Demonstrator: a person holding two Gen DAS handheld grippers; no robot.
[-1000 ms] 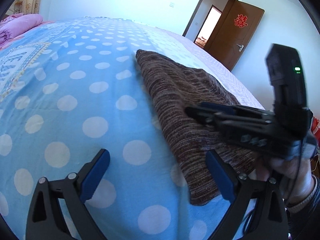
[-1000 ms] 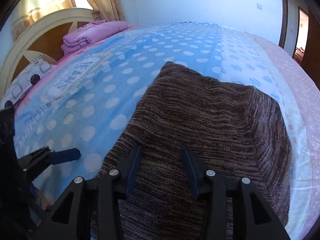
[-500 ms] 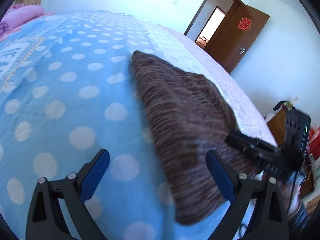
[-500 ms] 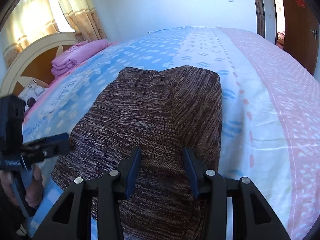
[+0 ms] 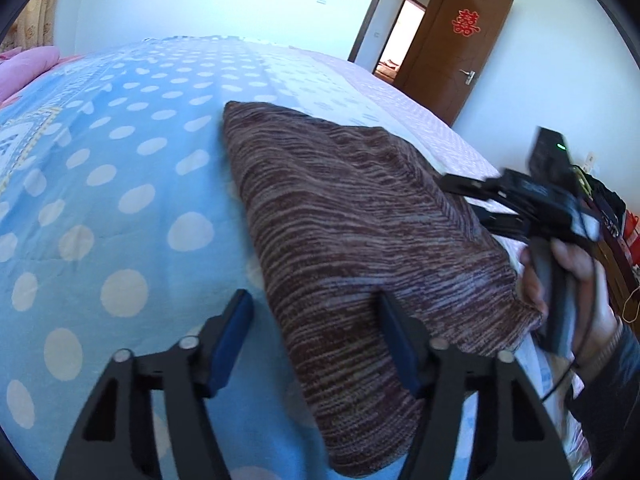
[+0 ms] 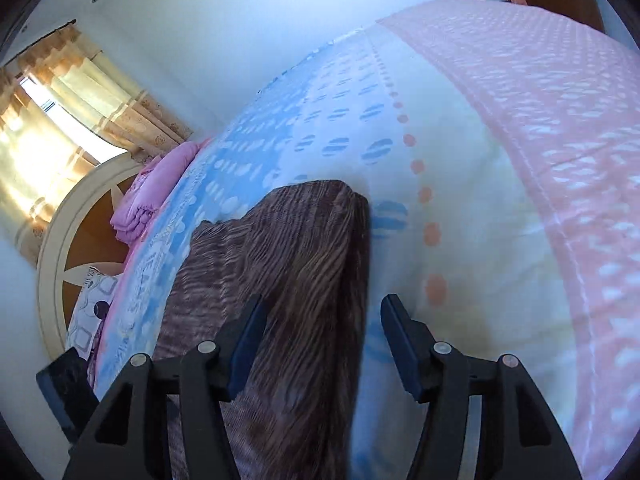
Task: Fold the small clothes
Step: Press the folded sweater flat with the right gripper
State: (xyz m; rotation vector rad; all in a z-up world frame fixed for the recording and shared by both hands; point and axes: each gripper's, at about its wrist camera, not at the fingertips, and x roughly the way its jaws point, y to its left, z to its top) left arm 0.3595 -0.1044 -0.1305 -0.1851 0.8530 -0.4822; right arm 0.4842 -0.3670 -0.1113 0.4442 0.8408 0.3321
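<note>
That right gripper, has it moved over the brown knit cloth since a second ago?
Yes. The right gripper has slid from mid-cloth to the brown knit cloth's right edge, towards the pink side of the bedspread, jaws opening.

The bed (image 5: 100, 208) lies bare and flat to the left of the brown knit garment (image 5: 352, 240), with open passage out to the far edge. The garment itself is a low folded hump across the middle. On its right, the right gripper (image 5: 466, 200) and the hand (image 5: 568, 272) holding it crowd the bed's near-right edge. Right of the garment, the pink-patterned stretch of the bed is clear. At the far left, folded pink bedding (image 6: 148, 196) and the headboard (image 6: 76, 240) close off that end.
</note>
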